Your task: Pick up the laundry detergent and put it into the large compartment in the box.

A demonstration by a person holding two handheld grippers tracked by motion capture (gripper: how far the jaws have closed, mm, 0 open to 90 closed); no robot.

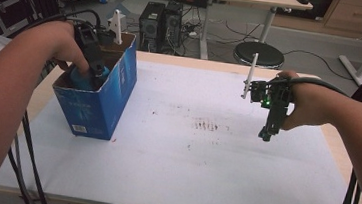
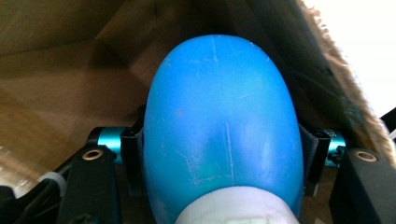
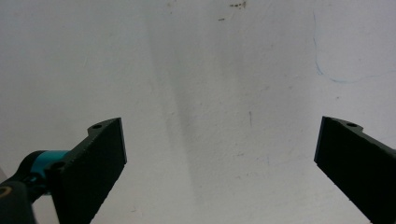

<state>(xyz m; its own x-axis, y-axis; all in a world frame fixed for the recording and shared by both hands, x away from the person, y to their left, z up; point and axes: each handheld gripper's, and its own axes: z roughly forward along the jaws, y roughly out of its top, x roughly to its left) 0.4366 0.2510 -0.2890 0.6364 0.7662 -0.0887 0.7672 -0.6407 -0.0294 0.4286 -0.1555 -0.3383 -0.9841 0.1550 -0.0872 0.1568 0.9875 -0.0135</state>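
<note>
A blue bottle with a white cap sits clamped between the jaws of my left gripper, which reaches down into an open blue cardboard box at the table's left. The bottle's blue body shows just inside the box's mouth. In the left gripper view, brown cardboard walls surround the bottle. My right gripper hangs over the right half of the white table, pointing down, jaws wide apart with nothing between them; in its own view the right gripper looks at bare, lightly scuffed tabletop.
Dark scuff marks dot the middle of the white sheet. A round black stool, a computer tower and desks stand beyond the far edge. Cables trail off the front edge on both sides.
</note>
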